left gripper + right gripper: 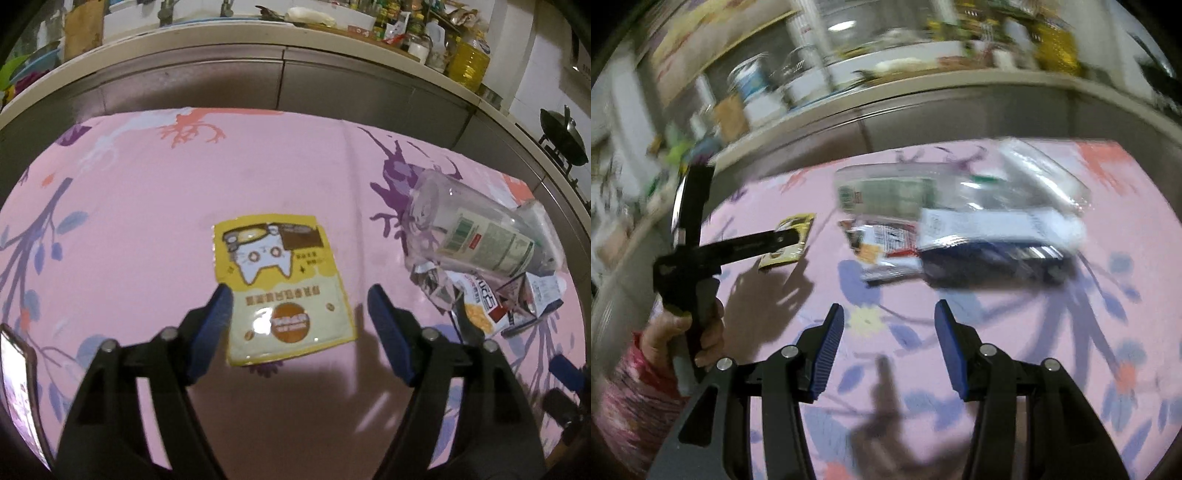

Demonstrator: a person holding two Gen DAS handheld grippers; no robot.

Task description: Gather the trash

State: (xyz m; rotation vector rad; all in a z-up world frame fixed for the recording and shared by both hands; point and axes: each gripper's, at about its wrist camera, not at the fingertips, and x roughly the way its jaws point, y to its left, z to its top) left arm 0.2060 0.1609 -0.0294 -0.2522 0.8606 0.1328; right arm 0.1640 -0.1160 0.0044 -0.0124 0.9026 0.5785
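A pink cloth (258, 177) printed with purple and coral branches covers the table, and the trash lies on it in two places. Near the middle lies a flat yellow packet (280, 288) with a cartoon cat on it, face up. The left gripper (299, 301) hangs over the near end of this packet with its blue-padded jaws spread wide — the left pad sits at the packet's left edge, the right pad stands clear over bare cloth, and nothing is held between them. To the right is a small heap: a clear plastic bottle (476, 236) on its side with a pale green label, resting on crumpled paper wrappers (480, 306). The right wrist view is blurred by motion; in it the right gripper (889, 314) hangs over bare cloth just short of that heap, jaws about half apart and empty. A dark blue and white carton (993, 243) lies at the front of the heap there. At the left of that view a hand (683, 332) in a red patterned sleeve grips the handle of the left gripper — its tip is over the yellow packet. Behind the table runs a kitchen counter (258, 40) crowded with bottles and jars.
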